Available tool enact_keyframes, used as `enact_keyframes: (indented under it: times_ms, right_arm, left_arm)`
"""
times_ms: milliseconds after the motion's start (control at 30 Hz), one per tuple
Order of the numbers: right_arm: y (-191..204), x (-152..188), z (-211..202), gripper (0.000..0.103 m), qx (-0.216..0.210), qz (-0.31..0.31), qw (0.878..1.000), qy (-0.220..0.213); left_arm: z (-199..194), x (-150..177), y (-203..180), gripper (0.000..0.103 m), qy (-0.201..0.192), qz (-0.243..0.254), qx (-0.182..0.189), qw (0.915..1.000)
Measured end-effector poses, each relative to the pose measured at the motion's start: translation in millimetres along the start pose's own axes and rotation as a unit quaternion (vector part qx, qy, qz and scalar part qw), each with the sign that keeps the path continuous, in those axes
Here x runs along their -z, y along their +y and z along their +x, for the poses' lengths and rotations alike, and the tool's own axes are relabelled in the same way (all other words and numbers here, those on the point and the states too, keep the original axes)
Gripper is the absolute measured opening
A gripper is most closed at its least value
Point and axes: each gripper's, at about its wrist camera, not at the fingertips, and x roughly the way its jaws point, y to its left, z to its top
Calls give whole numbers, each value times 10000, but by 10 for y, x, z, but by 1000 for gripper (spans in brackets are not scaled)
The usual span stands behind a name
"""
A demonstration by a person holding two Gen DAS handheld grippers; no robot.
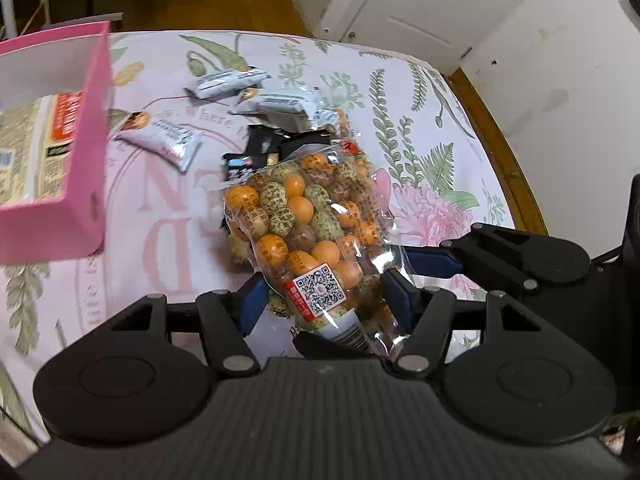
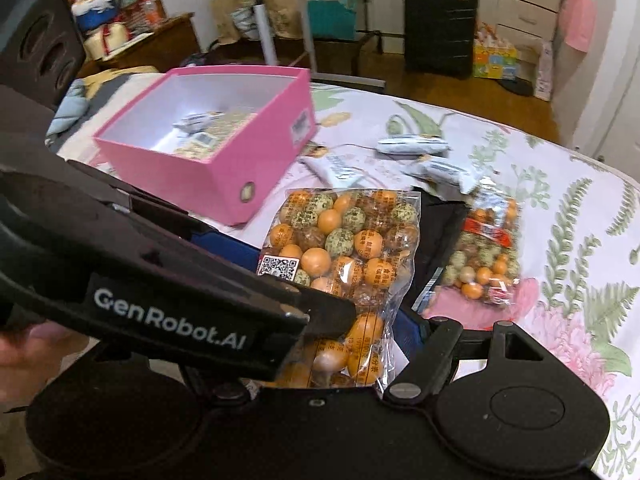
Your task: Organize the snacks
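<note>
step: bag of coated nuts (image 1: 304, 232) lifted clear of the table (image 1: 420, 92).
left gripper (image 1: 324, 300): clamped on bag.
right gripper (image 2: 340, 344): grip uncertain.
next: carry to pink box (image 1: 86, 152), ten o'clock.

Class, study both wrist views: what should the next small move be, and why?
Probably swing the snack bag, clamped in the left tongs, toward the open pink box. The box lies close by on that side and already holds packets, so the bag likely belongs there.

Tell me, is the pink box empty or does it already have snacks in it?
Not empty. The right wrist view shows the open-topped pink box holding a few snack packets on its white floor.
</note>
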Motion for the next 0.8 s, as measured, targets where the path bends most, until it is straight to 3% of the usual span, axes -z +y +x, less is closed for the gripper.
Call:
enact_keyframes:
  times_ms: [300, 467, 733, 800]
  right_arm:
    - [314, -117, -72, 79, -348, -475, 9983, 38]
    - [476, -292, -110, 80, -752, -937, 9927, -92]
    - [846, -649, 53, 79, -1178, -1152, 9852, -480]
    - [931, -800, 93, 79, -1464, -1278, 9786, -683]
  left_arm:
    - [-344, 136, 273, 62, -165, -309, 52, 9994]
    - [-638, 202, 518, 62, -525, -379, 141, 9978]
    - [-1087, 166, 957, 62, -1002, -617, -261, 9927]
    - [-1243, 115, 1116, 64, -1125, -651, -388, 9908]
